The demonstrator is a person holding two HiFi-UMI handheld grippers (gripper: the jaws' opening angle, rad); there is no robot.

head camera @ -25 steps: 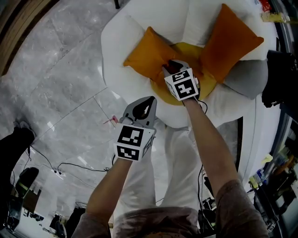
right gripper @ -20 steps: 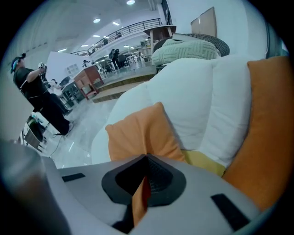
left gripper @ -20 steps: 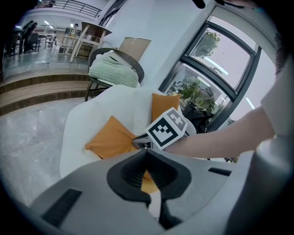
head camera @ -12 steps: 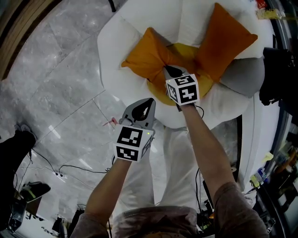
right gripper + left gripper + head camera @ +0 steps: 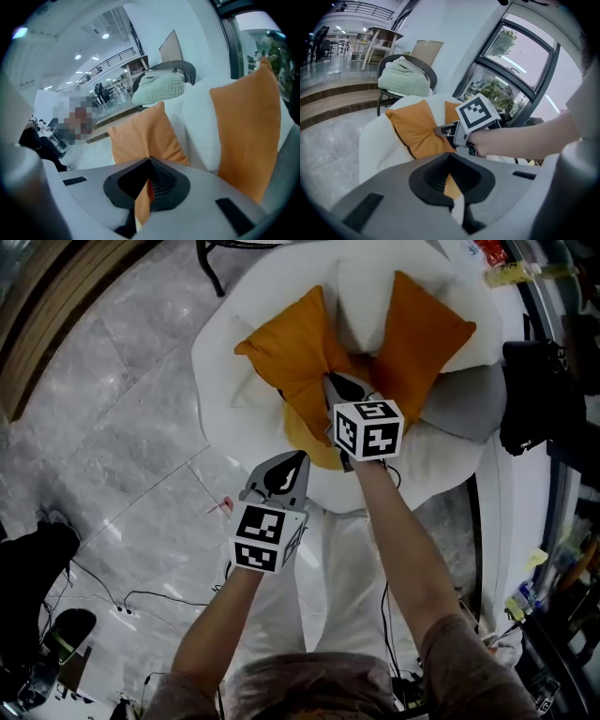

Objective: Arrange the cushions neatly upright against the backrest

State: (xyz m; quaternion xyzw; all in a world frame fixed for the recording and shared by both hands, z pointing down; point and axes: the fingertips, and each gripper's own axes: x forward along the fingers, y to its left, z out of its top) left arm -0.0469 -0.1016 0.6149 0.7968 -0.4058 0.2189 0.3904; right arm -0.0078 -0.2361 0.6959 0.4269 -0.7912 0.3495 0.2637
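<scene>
one orange cushion, corner pinched in right hand-held gripper, left hand-held gripper closed

The left orange cushion and the right orange cushion are covered in soft cloth that looks dull and a little rough. The white chair is covered in smooth, dull cloth. The floor is laid with grey stone tiles, polished and shiny. The left gripper is made of smooth, dull grey plastic. The dark chair is woven.
</scene>
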